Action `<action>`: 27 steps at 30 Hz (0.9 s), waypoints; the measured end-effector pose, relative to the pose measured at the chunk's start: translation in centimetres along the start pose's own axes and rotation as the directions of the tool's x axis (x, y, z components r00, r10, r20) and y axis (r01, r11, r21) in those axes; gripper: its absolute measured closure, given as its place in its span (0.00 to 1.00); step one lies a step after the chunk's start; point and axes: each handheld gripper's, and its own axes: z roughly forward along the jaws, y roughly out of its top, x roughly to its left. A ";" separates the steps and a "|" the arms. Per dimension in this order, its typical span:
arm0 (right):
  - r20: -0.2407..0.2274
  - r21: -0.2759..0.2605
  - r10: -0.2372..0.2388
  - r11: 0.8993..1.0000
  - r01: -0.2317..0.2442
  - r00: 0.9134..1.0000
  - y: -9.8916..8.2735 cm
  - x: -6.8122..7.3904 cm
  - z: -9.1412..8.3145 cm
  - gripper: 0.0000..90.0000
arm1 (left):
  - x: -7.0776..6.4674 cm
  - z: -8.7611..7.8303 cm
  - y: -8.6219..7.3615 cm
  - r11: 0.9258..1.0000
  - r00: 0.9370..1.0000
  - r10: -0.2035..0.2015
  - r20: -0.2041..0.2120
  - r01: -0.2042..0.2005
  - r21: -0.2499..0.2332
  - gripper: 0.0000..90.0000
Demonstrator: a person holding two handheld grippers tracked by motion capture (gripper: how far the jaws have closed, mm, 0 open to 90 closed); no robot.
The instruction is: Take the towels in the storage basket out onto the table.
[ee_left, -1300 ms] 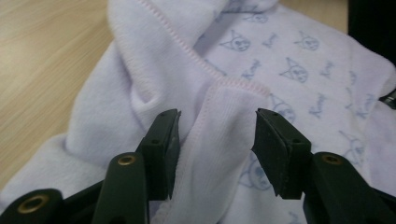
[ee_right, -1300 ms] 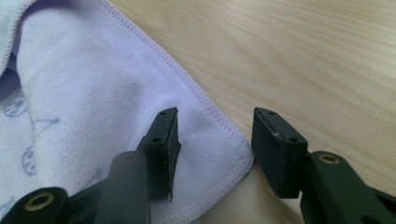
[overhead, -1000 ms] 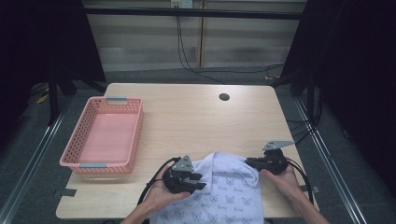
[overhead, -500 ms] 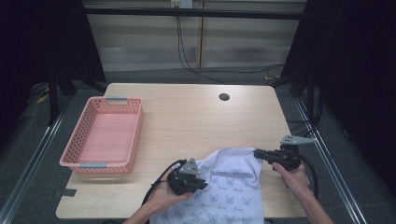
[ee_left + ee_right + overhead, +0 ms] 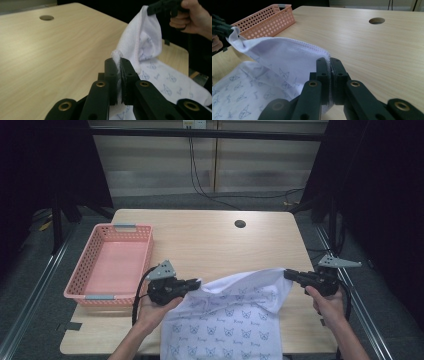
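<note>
The white printed garment (image 5: pixel 235 320) lies at the near edge of the table (image 5: pixel 210 240), its lower part hanging over that edge toward the person and its top hem raised between the two grippers. The left gripper (image 5: pixel 196 283) is clamped on one corner of the hem — in the left gripper view a tuft of cloth (image 5: pixel 117 55) pokes up between its closed jaws — and the right gripper (image 5: pixel 289 273) is pinched on the other corner, the stitched edge (image 5: pixel 307 46) running taut from its jaws. The step in hand looks like lifting and spreading the garment, probably to fold it or lay it flat. To do it well, both grips should stay firm and the hands should rise together and level, so the hem stays straight and neither corner slips out. Pulling apart too hard could tug the cloth from the thinner pinch. The pink basket (image 5: pixel 112 265) stands at the table's left, well apart from the cloth, and a round hole (image 5: pixel 240 224) lies in the tabletop farther back.
</note>
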 end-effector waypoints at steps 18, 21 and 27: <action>0.059 -0.100 -0.107 0.989 0.113 0.992 10.7 0.1 0.5 0.96 | 4.7 -3.1 9.2 0.985 0.984 0.005 -0.179 -0.036 -0.167 0.96; 0.055 -0.099 -0.127 0.986 0.132 0.990 12.4 -0.3 1.3 0.96 | 5.9 -3.2 9.0 0.985 0.979 -0.025 -0.202 -0.011 -0.173 0.96; 0.072 -0.097 -0.117 0.988 0.124 0.991 14.7 -1.8 3.5 0.97 | 7.8 -2.6 9.4 0.986 0.969 -0.052 -0.240 0.012 -0.164 0.96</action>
